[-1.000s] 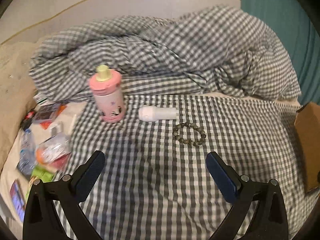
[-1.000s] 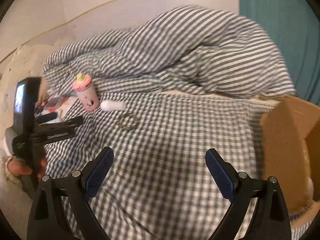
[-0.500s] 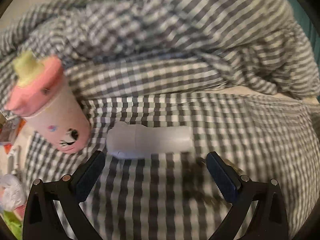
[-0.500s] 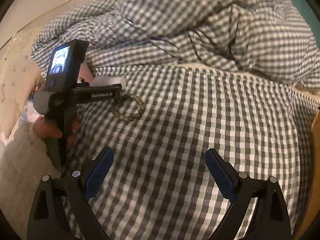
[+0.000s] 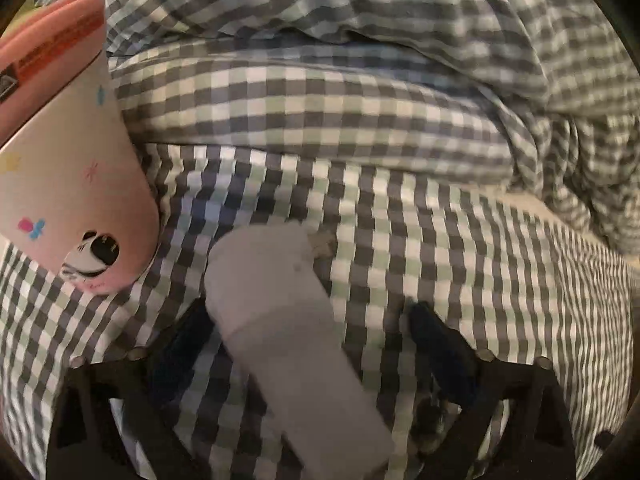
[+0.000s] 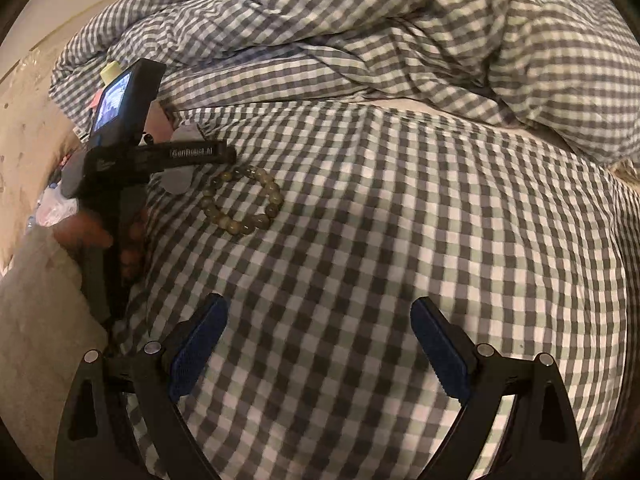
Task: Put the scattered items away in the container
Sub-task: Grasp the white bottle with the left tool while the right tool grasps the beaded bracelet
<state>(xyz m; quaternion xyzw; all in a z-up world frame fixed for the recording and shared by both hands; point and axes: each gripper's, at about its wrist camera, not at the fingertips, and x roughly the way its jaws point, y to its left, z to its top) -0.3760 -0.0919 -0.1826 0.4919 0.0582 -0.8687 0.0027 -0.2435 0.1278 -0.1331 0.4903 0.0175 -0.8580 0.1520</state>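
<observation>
Left wrist view first: the left gripper (image 5: 308, 344) is down low on the gingham bedsheet (image 5: 460, 264), jaws spread wide, and the white tube (image 5: 288, 332) lies between them, running diagonally from the lower right up toward the middle. The fingers aren't touching it as far as I can tell; there's a gap on both sides, though it's all pretty blurry. Just to the tube's left is the pink bottle (image 5: 76, 152), standing tilted in this view, with little cartoon prints and a panda face near its base. Behind both, the rumpled gingham duvet (image 5: 360, 40) is piled along the far side of the bed.

Right wrist view: the right gripper (image 6: 320, 344) hovers over bare sheet, jaws spread wide, nothing between them. Over toward the left edge of the bed you can see the left gripper from the side, held in the person's hand (image 6: 92, 232), its fingers on either side of the tube. The bead bracelet (image 6: 244, 200) sits flat on the sheet just beside that gripper, on its right. The pink bottle is mostly hidden behind the left gripper's camera unit, just its yellowish cap poking out. No container in either view.
</observation>
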